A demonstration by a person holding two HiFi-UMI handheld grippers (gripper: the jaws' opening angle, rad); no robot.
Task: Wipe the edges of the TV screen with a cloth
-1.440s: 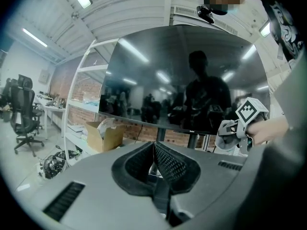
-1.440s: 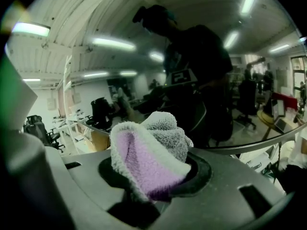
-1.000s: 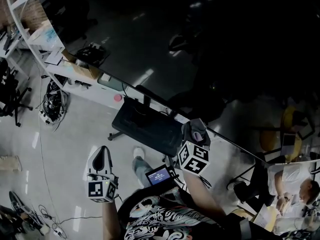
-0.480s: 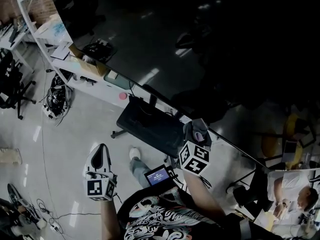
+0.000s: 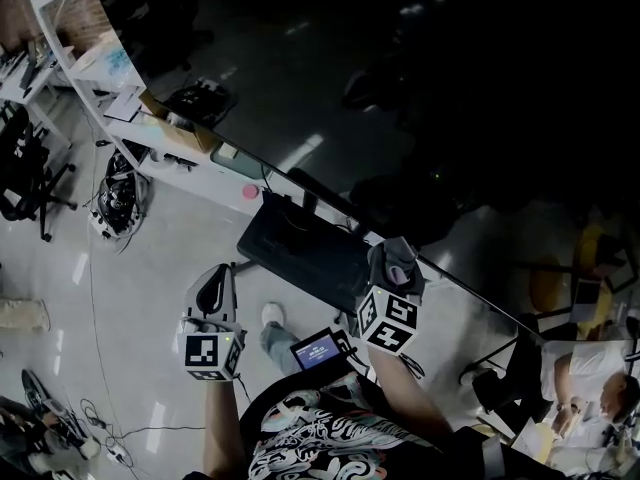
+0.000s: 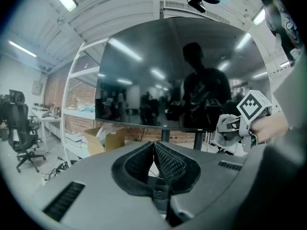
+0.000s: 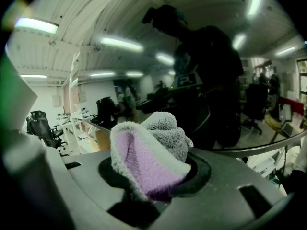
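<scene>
- The right gripper (image 5: 391, 266) has its jaws clamped on a bunched grey and purple cloth (image 7: 149, 153)
- The cloth sits at the lower edge of the dark TV screen (image 5: 420, 108)
- The left gripper (image 6: 154, 161) hangs apart from the screen, over the floor, its jaws closed together with nothing between them

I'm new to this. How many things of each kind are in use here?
Grippers: 2, the left gripper and the right gripper
Cloth: 1
TV screen: 1
Total: 4
</scene>
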